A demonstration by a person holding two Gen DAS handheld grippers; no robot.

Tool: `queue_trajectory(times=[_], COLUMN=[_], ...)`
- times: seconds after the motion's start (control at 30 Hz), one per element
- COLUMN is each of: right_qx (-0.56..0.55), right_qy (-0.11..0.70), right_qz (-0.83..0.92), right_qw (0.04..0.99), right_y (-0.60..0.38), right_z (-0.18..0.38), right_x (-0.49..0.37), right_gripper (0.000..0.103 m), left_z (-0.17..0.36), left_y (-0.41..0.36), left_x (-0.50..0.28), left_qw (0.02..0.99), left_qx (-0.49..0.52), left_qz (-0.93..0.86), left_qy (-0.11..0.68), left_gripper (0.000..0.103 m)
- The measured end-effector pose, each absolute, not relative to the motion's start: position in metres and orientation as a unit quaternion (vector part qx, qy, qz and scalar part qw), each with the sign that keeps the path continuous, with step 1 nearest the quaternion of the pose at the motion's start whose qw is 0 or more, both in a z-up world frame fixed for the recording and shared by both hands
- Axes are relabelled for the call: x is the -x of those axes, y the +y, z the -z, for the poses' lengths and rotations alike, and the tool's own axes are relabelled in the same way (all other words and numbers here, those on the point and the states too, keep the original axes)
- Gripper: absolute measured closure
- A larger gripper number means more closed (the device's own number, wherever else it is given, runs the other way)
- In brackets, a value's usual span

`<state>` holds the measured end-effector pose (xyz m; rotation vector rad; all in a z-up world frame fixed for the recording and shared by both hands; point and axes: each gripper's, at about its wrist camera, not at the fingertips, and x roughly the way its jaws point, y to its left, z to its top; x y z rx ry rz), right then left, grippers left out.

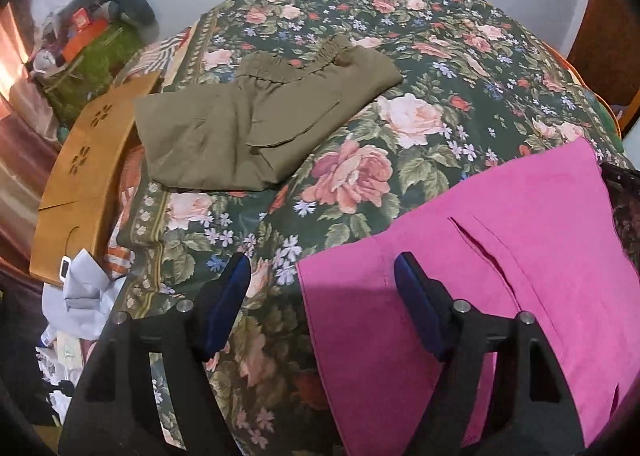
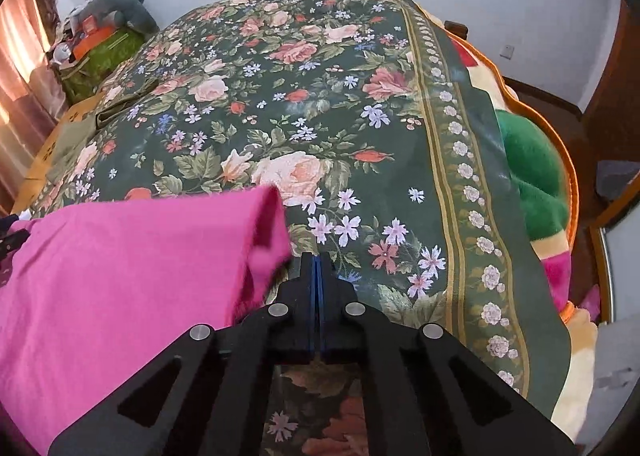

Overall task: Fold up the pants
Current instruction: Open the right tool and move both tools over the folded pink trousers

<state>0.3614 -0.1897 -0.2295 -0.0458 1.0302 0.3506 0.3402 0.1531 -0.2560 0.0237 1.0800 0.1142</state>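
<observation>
Showing folded olive pants (image 1: 256, 124), left tool (image 1: 322, 280) gapes; right tool (image 2: 319, 268) pressed together, empty.

Two pairs of pants are lying on the bed (image 1: 440, 68), well apart. In the left wrist view the folded pants (image 1: 256, 116) are sitting at the upper left of the frame, beside the bed's left edge and partly overhanging a cardboard sheet (image 1: 84, 160) that is lying along that edge. The spread pants (image 1: 500, 256) are lying at the lower right, running out of the frame. The left tongs (image 1: 322, 268) are standing at the bottom centre, one finger over the bedcover, the other over the spread pants. In the right wrist view the spread pants (image 2: 120, 256) are filling the lower left, and the right tongs (image 2: 318, 256) are sitting just right of their raised corner. A cluttered pile (image 1: 92, 44) is standing beyond the bed at the far upper left.
</observation>
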Motion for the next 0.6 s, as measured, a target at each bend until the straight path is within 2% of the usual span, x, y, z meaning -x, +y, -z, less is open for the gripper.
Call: queue_trajectory(times=[0.27,0.3,0.4,0.43,0.6], right_qx=[0.014,0.011,0.001,0.003,0.029], right_qy=[0.484,0.480,0.466,0.459,0.448], right_qz=[-0.188,-0.195,-0.231,-0.245,-0.307], right_qw=[0.855,0.855,0.854,0.854,0.839], right_y=[-0.179,-0.176,-0.158,-0.150,-0.103], right_z=[0.209,0.203,0.182,0.176,0.163], right_x=[-0.358,-0.357,-0.356,-0.355,-0.352], right_gripper=[0.097,0.091,0.062,0.055,0.034], left_z=[0.236,0.233,0.218,0.212,0.195], left_y=[0.147,0.146,0.142,0.140,0.129], left_x=[-0.336,-0.336,-0.338,-0.339,-0.350], left_qw=[0.864,0.866,0.872,0.875,0.877], left_qx=[-0.027,-0.026,-0.014,-0.009,0.012], left_qz=[-0.043,-0.041,-0.028,-0.021,0.016], left_qy=[0.501,0.498,0.488,0.484,0.480], left_gripper=[0.027,0.027,0.027,0.026,0.014])
